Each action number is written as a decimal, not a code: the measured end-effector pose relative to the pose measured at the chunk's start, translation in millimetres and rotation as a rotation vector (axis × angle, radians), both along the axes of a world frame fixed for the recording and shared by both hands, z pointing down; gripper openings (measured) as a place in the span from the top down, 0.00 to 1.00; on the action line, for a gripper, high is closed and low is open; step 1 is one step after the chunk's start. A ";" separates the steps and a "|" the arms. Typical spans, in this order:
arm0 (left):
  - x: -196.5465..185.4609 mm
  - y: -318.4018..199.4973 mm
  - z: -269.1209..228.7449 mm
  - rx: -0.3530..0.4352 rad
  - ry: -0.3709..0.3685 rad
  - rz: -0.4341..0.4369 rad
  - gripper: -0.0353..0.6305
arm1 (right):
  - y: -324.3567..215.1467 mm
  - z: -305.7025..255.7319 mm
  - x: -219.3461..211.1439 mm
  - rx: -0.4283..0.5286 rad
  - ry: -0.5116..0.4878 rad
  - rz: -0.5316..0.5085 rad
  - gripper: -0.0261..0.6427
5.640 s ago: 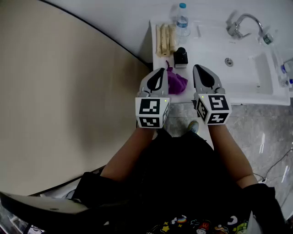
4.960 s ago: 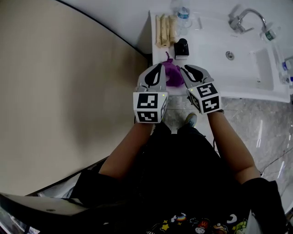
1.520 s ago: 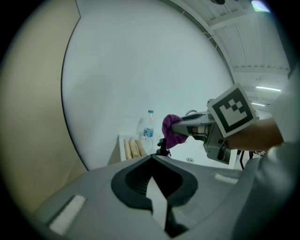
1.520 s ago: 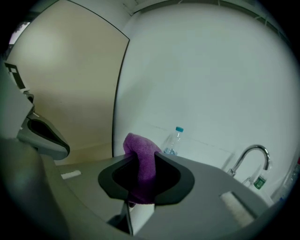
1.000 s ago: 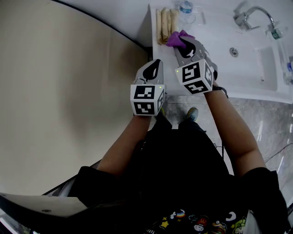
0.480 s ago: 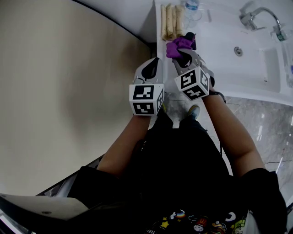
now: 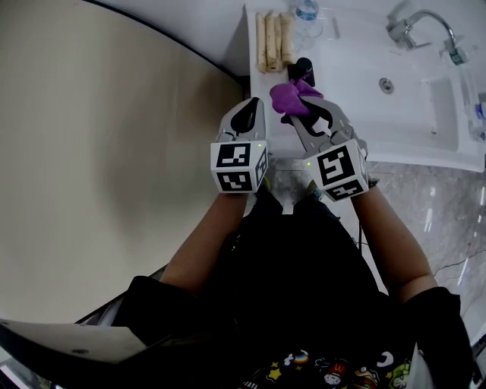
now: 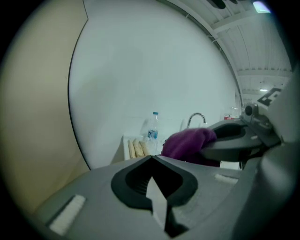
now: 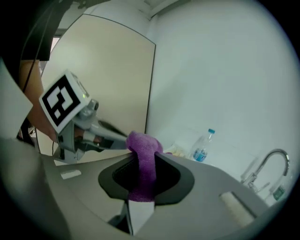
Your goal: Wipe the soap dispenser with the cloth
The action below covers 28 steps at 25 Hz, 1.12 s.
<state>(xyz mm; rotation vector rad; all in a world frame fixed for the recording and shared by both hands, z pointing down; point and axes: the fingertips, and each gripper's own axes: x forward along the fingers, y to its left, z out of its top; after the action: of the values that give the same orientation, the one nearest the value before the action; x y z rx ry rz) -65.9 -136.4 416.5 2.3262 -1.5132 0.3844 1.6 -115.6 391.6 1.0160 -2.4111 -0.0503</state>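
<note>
The black soap dispenser (image 7: 304, 68) stands on the white counter (image 7: 266, 91) just left of the basin. My right gripper (image 7: 302, 103) is shut on the purple cloth (image 7: 287, 96), which bunches out past its tips just short of the dispenser on the near side. In the right gripper view the cloth (image 9: 142, 161) is pinched between the jaws and stands up above them. My left gripper (image 7: 254, 104) hovers at the counter's left edge beside the right one, its jaws together with nothing in them. From the left gripper (image 8: 152, 158) view, the cloth (image 8: 187, 143) shows ahead to the right.
Rolled beige towels (image 7: 273, 34) and a water bottle (image 7: 306, 11) sit behind the dispenser. The sink basin (image 7: 410, 91) with its faucet (image 7: 410, 26) lies to the right. A beige wall runs along the left, and grey marbled floor (image 7: 433, 213) lies below the counter's front edge.
The right gripper has drawn the cloth back off the dispenser toward the counter's front edge, uncovering the dispenser's top. The left gripper has stayed in place.
</note>
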 end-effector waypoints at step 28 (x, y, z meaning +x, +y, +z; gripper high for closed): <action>-11.0 -3.8 0.4 0.002 -0.002 -0.057 0.94 | 2.2 20.0 25.7 -0.037 0.022 -0.004 0.81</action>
<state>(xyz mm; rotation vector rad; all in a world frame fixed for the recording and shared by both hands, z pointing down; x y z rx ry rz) -76.9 -140.2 417.0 2.2787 -1.5779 0.3706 27.3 -113.4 411.6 0.9886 -2.3857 -0.0177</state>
